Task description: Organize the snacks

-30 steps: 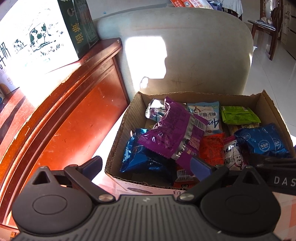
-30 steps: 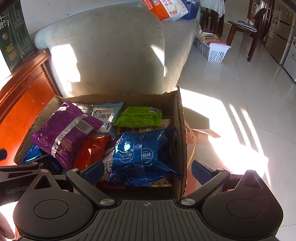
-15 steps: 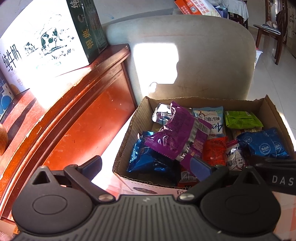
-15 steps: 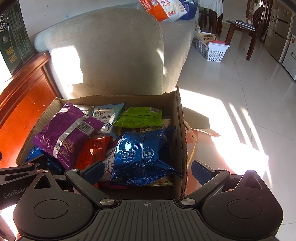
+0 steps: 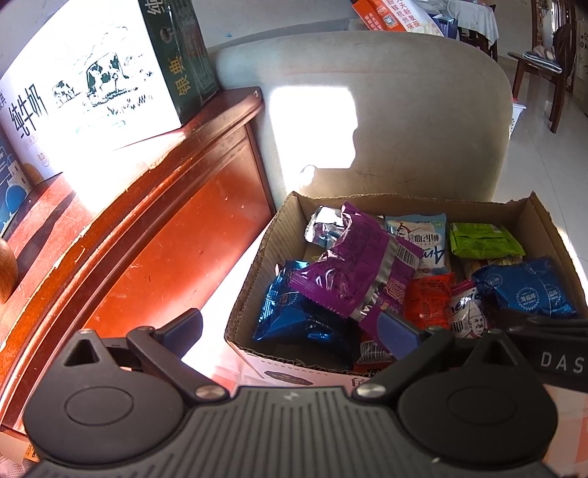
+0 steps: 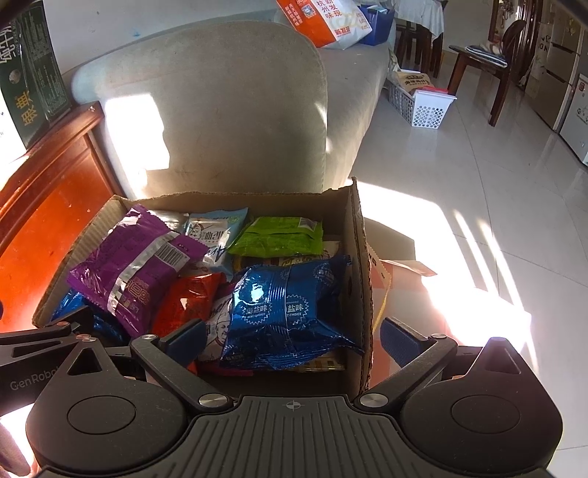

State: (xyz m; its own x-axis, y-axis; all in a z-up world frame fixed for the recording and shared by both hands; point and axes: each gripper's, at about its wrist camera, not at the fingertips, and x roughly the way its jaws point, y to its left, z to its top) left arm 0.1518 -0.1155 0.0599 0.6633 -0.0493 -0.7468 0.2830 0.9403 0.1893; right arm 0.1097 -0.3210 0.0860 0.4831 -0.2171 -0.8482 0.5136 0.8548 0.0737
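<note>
A cardboard box point(image 6: 358, 257) full of snack packets is sitting on the floor in front of a grey sofa point(image 6: 228, 110), with a red wooden cabinet point(image 5: 154, 228) just to its left. The left gripper point(image 5: 290, 329) is hovering near the box's front left corner with its jaws spread wide and nothing between them; one blue fingertip is hanging outside the box beside the cabinet, the other is lying over the packets near the front wall. The right gripper point(image 6: 292, 336) is likewise standing wide open and empty, one fingertip inside the box at its front, the other outside the right wall above the tiled floor point(image 6: 477, 191). A purple packet point(image 6: 136, 268) is lying tilted on top of the pile at the left, resting on a blue packet point(image 5: 294, 312) underneath it. A second blue packet point(image 6: 290, 312) is sitting at the front right corner, leaning against the right wall. Between the two, a red packet point(image 6: 191, 301) and a white one with a chef's face point(image 5: 466, 312) are lying side by side. Toward the back, a green packet point(image 6: 279, 237) is lying near the right wall, a pale blue packet point(image 6: 217, 231) just left of it, and a silver wrapper point(image 5: 323, 228) in the back left corner. A milk carton case point(image 5: 92, 92) is standing on the cabinet top. Farther off, a white basket point(image 6: 426, 106) is sitting on the floor near a wooden chair point(image 6: 492, 70), and an orange bag point(image 6: 323, 18) is resting on the sofa.
</note>
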